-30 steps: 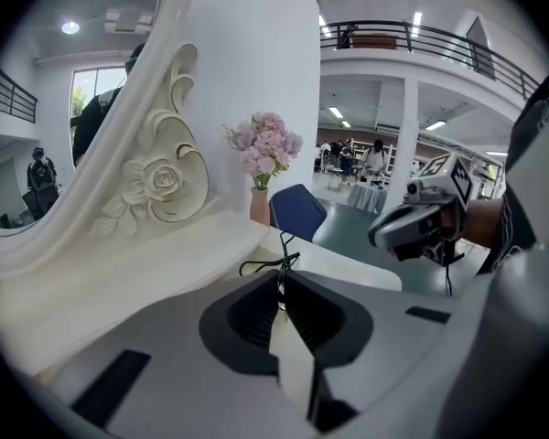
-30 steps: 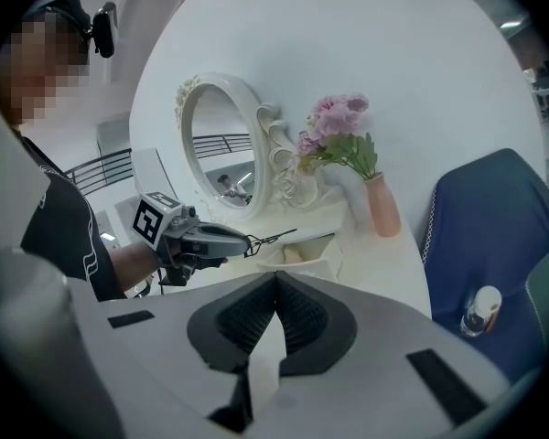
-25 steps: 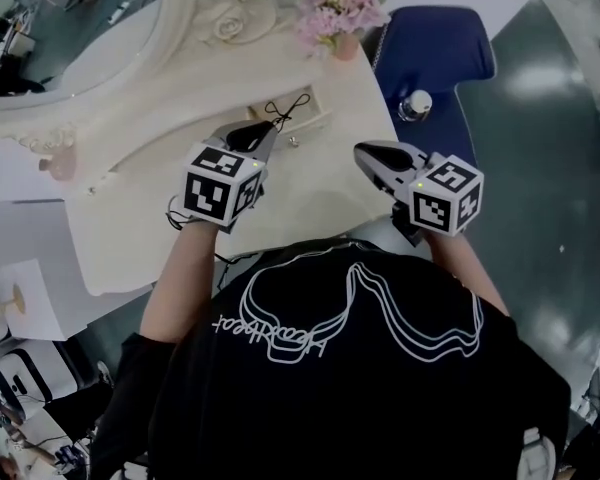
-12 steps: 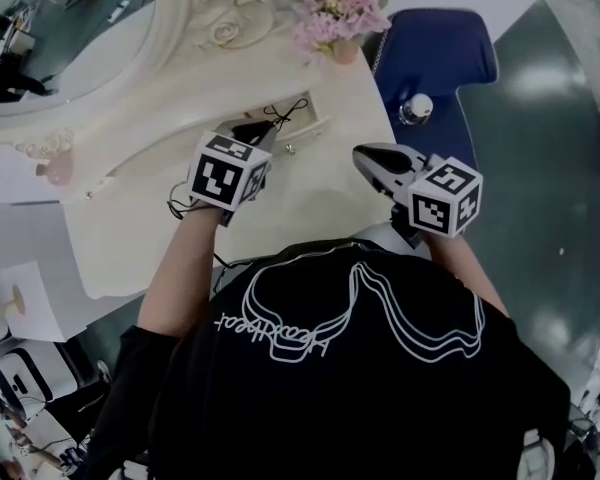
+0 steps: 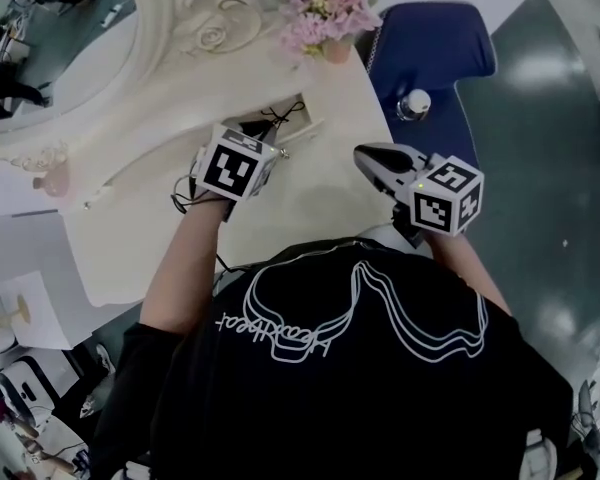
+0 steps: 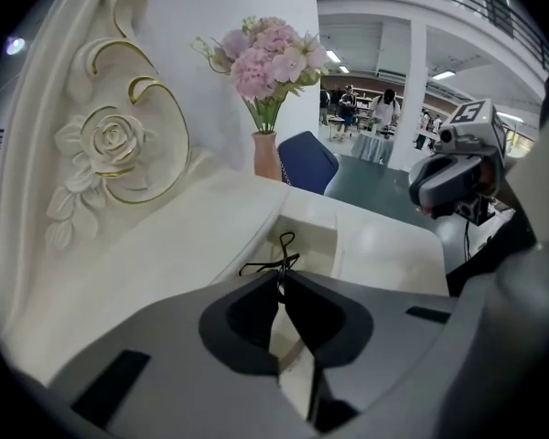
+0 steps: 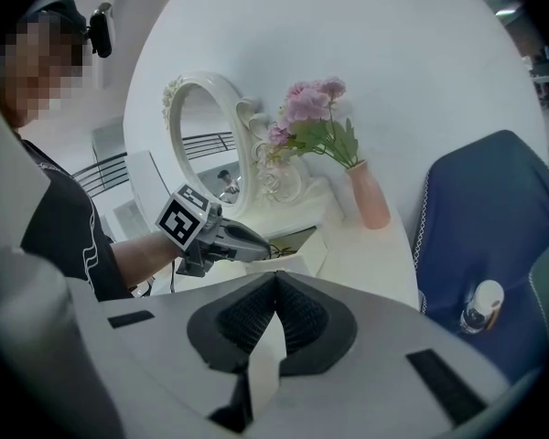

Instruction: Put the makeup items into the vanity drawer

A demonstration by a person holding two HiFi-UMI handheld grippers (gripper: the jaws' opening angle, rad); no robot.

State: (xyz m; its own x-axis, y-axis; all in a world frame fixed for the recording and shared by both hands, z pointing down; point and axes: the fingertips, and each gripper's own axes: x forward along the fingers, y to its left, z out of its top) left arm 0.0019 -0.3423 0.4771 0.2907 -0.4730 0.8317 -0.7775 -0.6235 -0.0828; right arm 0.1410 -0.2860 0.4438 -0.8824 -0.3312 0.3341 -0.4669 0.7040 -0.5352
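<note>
Overhead, largest to smallest. Cream-white vanity table (image 5: 310, 193), glossy top, fills the centre. At its back stands an oval mirror w/ cream carved-rose frame (image 5: 205, 33). A dark blue upholstered chair (image 5: 435, 53) sits just beside the table's right end.

My left gripper (image 6: 279, 280), grey w/ black pads, points steeply down over the table's rear. My right gripper (image 7: 274, 277), same build, hangs nearer level above the table's front-right edge, well apart from the left.

A bunch of pink flowers in a pink vase (image 5: 325, 13) stands at the rear right corner. The shallow cream vanity drawer (image 6: 322, 231) lies open approx. below the left tips.

A small white round-capped bottle (image 5: 415, 103) rests on the chair seat.

The thin black wire-like makeup item (image 6: 283, 261), looped: my left jaws are clenched on it, loops sticking out past the tips, directly above the drawer opening; can't tell if it touches the drawer. My right jaws are pressed together, pads meeting, nothing between.
</note>
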